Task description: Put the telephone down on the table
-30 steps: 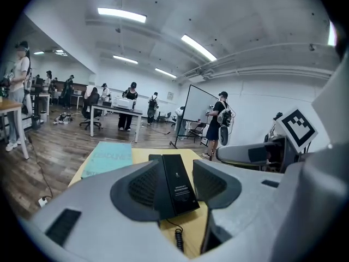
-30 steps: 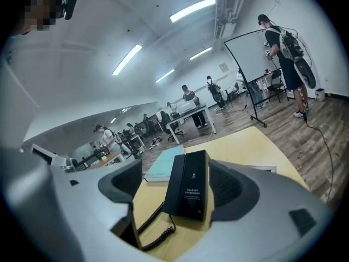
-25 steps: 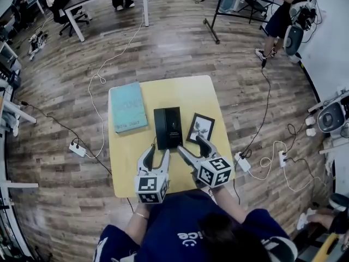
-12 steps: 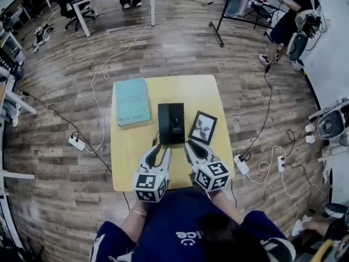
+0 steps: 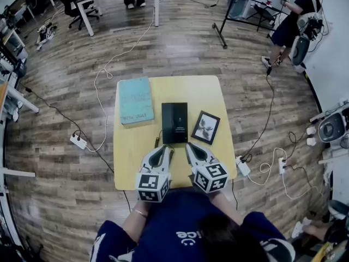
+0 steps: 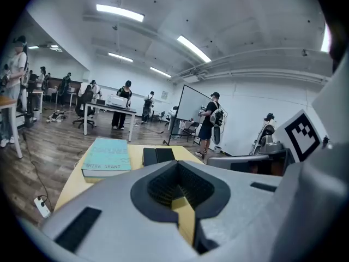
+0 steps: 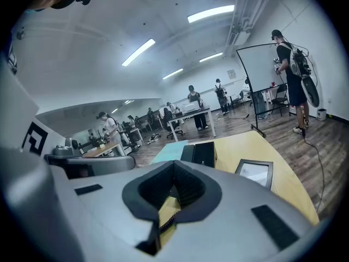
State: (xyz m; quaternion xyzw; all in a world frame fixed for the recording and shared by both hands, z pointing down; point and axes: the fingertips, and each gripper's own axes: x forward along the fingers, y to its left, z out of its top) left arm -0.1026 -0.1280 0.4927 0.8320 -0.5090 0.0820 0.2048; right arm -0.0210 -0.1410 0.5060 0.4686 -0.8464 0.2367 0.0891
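Note:
The black telephone (image 5: 174, 123) lies flat at the middle of the yellow table (image 5: 131, 152), with a short cord end at its near left corner. Both grippers hover over the table's near edge, just short of the telephone. My left gripper (image 5: 162, 151) is shut with nothing between its jaws, and my right gripper (image 5: 191, 148) is shut and empty too. The left gripper view looks over its closed jaws (image 6: 177, 165) to the telephone (image 6: 158, 155). Past the right gripper's closed jaws (image 7: 174, 167) the telephone (image 7: 199, 153) lies ahead.
A teal book (image 5: 134, 100) lies left of the telephone and a black picture frame (image 5: 205, 127) lies to its right. Cables and power strips (image 5: 78, 141) trail over the wooden floor around the table. People (image 5: 294, 21) and desks stand farther off.
Both grippers' jaws have gone from wide open to shut, closing on nothing. The telephone, book and frame have not moved on the table.

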